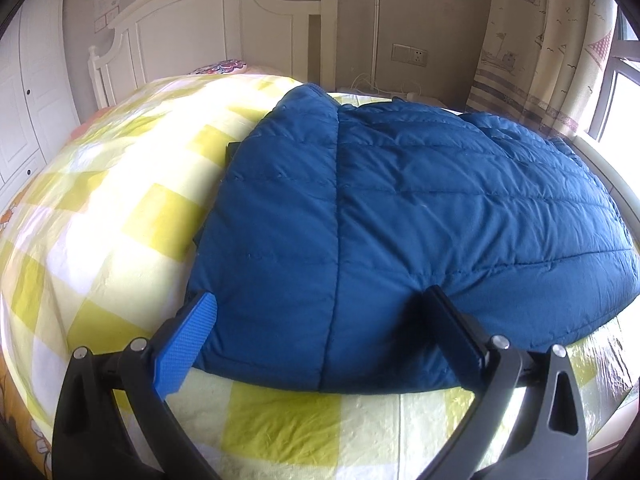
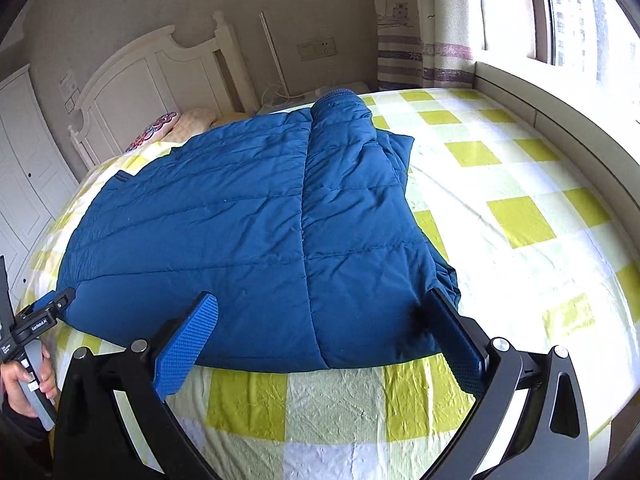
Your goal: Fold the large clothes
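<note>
A blue quilted puffer jacket (image 1: 400,200) (image 2: 240,220) lies flat on the bed, its sides folded inward along long seams and its hem nearest to me. My left gripper (image 1: 320,314) is open, its fingers straddling the left part of the hem and resting at the fabric's edge. Over the right part of the hem my right gripper (image 2: 320,316) is open too, with the hem between its blue pads (image 2: 188,344). In the right wrist view the left gripper (image 2: 52,304) shows at the far left, held by a person's hand (image 2: 24,380).
The bed carries a yellow-and-white checked sheet (image 1: 120,220) (image 2: 520,200). A white headboard (image 1: 200,32) and a patterned pillow (image 2: 156,130) are at the far end. A white wardrobe (image 1: 28,92) stands left; a window ledge (image 2: 560,120) and curtain (image 1: 540,40) lie right.
</note>
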Available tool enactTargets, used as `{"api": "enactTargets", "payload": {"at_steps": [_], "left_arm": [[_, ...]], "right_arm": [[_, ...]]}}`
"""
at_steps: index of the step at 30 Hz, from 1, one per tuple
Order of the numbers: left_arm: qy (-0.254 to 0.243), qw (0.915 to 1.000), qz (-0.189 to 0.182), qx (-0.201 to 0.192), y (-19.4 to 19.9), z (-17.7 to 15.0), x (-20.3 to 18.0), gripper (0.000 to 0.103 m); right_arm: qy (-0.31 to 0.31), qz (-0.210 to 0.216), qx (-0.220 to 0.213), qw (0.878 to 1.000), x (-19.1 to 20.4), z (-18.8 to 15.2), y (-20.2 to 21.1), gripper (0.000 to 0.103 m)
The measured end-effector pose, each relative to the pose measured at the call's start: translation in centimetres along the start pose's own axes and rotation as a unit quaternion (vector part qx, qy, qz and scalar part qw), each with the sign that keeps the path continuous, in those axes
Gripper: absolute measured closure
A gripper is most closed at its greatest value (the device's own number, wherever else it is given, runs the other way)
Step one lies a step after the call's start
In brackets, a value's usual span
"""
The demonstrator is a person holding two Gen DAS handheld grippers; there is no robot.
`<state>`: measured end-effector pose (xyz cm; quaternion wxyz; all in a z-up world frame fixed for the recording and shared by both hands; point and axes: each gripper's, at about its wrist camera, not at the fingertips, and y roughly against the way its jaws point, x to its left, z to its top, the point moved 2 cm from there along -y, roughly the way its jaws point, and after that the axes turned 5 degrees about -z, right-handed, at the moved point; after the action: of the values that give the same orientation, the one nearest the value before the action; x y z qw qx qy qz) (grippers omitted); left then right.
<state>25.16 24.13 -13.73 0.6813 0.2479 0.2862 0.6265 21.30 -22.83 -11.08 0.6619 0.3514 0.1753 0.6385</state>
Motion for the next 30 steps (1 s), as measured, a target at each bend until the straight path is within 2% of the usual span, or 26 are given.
{"api": "enactTargets", "payload": {"at_steps": [3,5,9,13,15,17,19,20,23,25,26,28,30], "left_arm": [[0.001,1.0,0.0,-0.002,0.0,-0.1,0.0,0.002],[0.001,1.0,0.0,-0.002,0.0,-0.1,0.0,0.002],[0.001,1.0,-0.001,-0.003,0.0,-0.1,0.0,0.002],[0.001,1.0,-0.004,-0.004,0.1,-0.2,0.1,0.002],[0.002,1.0,-0.007,-0.004,0.0,-0.3,0.2,0.002],[0.003,0.9999,-0.009,-0.004,0.0,-0.3,0.2,0.002],[0.005,0.9998,-0.017,0.0,-0.1,-0.3,0.2,0.002],[0.006,0.9998,-0.02,0.001,-0.2,-0.3,0.1,0.002],[0.006,0.9998,-0.02,0.003,-0.3,-0.3,0.0,0.002],[0.006,0.9998,-0.021,0.003,-0.3,-0.4,-0.2,0.002],[0.006,0.9998,-0.02,0.003,-0.4,-0.4,-0.2,0.002],[0.005,0.9998,-0.018,0.004,-0.4,-0.4,-0.2,0.002],[0.003,0.9998,-0.017,0.006,-0.4,-0.5,-0.4,0.002]], "right_arm": [[-0.033,0.035,0.036,0.998,-0.4,-1.7,0.7,0.005],[-0.05,0.044,0.059,0.996,-0.6,-3.0,0.9,0.005],[-0.086,0.082,0.081,0.99,-0.6,-4.0,0.1,0.005],[-0.09,0.081,0.075,0.99,0.3,-2.4,-1.7,0.004],[-0.112,0.115,0.077,0.984,0.8,-0.9,-3.5,0.004],[-0.151,0.127,0.059,0.979,0.8,0.8,-5.3,0.004],[-0.209,0.132,0.049,0.968,0.5,2.0,-6.6,0.004],[-0.213,0.13,0.051,0.967,0.8,2.4,-7.1,0.004],[-0.167,0.143,0.069,0.973,2.5,2.7,-7.8,0.004],[-0.147,0.151,0.073,0.975,2.9,2.4,-7.6,0.008],[-0.156,0.152,0.071,0.973,2.6,2.5,-7.7,0.011],[-0.221,0.145,0.066,0.962,1.4,3.3,-8.3,0.013],[-0.259,0.125,0.057,0.956,1.2,4.4,-9.3,0.009]]}}
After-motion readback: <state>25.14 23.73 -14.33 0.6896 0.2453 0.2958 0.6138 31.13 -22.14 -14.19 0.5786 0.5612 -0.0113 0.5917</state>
